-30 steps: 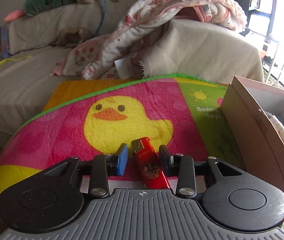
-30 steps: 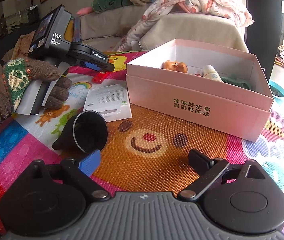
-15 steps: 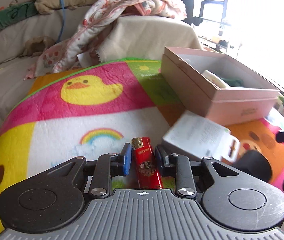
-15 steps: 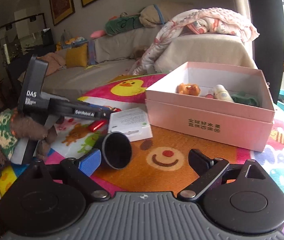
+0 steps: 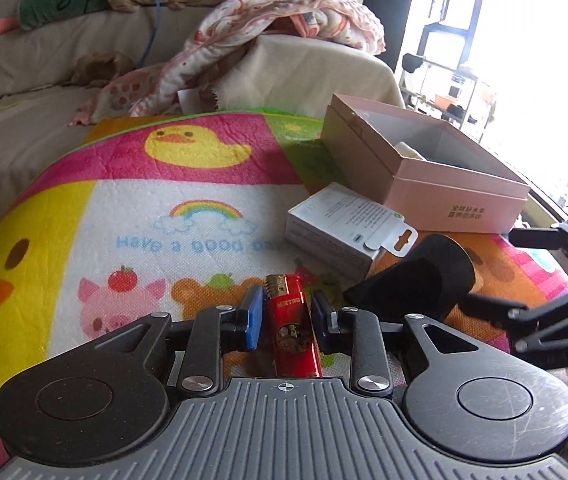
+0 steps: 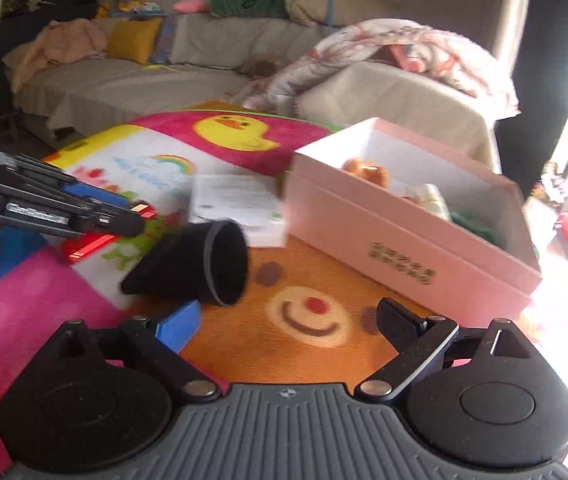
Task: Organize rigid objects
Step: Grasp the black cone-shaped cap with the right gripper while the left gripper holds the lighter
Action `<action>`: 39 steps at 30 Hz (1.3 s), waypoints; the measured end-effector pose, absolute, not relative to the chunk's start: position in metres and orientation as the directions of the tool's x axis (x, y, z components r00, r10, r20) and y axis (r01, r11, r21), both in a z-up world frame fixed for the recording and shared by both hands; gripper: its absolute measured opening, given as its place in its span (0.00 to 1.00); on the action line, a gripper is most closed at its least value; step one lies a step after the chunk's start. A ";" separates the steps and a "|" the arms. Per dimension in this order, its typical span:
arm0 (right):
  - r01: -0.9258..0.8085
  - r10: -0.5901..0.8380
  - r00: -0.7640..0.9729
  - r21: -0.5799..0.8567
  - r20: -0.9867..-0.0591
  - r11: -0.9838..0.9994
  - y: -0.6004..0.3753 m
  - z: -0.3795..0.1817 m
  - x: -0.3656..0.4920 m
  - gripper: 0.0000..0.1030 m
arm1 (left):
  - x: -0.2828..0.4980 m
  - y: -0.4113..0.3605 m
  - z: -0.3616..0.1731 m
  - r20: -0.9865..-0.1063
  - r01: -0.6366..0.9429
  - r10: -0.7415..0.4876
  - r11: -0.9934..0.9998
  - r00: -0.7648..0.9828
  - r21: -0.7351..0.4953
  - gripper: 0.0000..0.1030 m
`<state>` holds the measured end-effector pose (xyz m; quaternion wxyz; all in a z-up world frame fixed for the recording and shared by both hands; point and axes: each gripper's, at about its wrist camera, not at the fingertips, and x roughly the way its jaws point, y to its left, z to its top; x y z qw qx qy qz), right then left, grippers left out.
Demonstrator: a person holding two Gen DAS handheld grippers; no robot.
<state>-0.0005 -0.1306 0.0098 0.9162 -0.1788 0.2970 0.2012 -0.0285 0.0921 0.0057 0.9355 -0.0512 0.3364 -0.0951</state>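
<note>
Above the cartoon mat (image 5: 132, 216), the left hand-held gripper (image 5: 285, 314) is clamping a red lighter (image 5: 289, 328) between its nearly closed fingers. The right hand-held gripper (image 6: 287, 322) is hovering with fingers spread wide, gripping nothing, just behind a tipped black cup (image 6: 204, 266). The pink box (image 6: 411, 236) is sitting open, holding a small brown figure (image 6: 365, 170), a pale tube (image 6: 429, 198) and something green (image 6: 479, 222). A white carton (image 5: 343, 230) is lying beside it.

We look low across the play mat (image 5: 84, 216) from both wrist cameras (the right one farther back), sharing the pink box (image 6: 403, 232) near its far-right edge.
</note>
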 end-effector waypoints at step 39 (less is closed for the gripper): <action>-0.221 0.003 0.794 -0.284 -0.608 0.933 -0.179 0.013 0.024 0.86 | -0.061 0.056 0.004 -0.616 0.333 -0.416 0.909 0.669 -0.252 0.26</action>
